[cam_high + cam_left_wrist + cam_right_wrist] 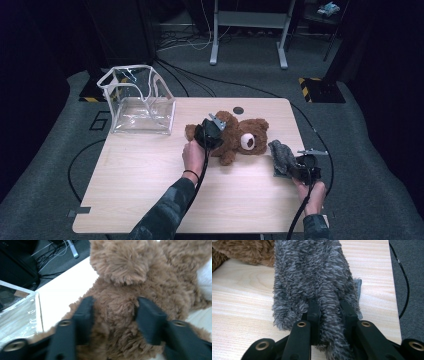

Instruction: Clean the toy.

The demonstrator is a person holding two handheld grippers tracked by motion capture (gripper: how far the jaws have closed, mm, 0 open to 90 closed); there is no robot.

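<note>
Teddy bear (pixel 240 137) mid-frame, squeezed by left hand-held gripper (pixel 212 131); right hand-held gripper (pixel 295 167), lower right, clamps grey cloth (pixel 281 156).

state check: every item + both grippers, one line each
Brown plush teddy bear: lying on the table, left gripper on its body.
Grey fuzzy cloth: bunched up, pinched at one end.
Clear plastic bag: open-topped, upright, empty.
Left gripper: jaws pressed into the bear's fur.
Right gripper: shut on the cloth.
</note>
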